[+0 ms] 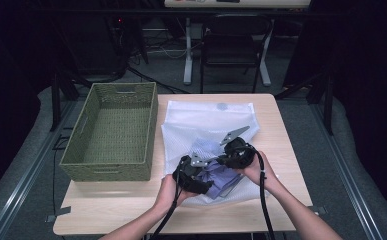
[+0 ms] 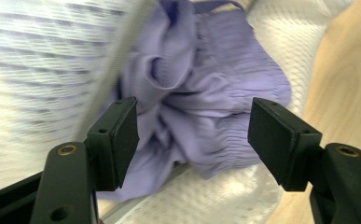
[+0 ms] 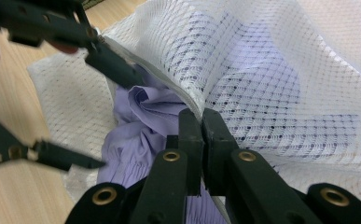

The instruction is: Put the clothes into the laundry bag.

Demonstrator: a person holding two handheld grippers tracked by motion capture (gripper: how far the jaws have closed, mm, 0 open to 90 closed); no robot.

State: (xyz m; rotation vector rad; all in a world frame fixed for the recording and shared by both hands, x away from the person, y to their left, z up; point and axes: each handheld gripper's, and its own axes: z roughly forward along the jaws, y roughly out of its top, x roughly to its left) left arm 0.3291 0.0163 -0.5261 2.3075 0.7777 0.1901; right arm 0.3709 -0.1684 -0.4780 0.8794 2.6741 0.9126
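Two grippers work at one white mesh laundry bag (image 1: 208, 120) lying on a wooden table (image 1: 286, 150), and both are mine. My right gripper (image 3: 201, 122) is clenched on the rim of the bag's opening, lifting that mesh edge so the mouth stays agape. My left gripper (image 2: 192, 135) is released: its jaws stand apart with nothing pressed between them, hanging just in front of a crumpled lilac garment (image 2: 206, 93).

The garment lies half inside the bag's mouth at the near end of the table, between my two hands, with its gathered, elastic-looking band spilling out onto the lower mesh layer. A green woven basket (image 1: 112, 131) sits just beside the bag on the left, with nothing visible in it.

I judge the step in hand to be stuffing the garment into the bag. Next, I should nip the loose bunch still outside and push it deeper, while my right grip holds the rim up.

The bag's long axis runs from me toward the far table edge, its mouth facing me. The garment is too bunched to have a clear axis.
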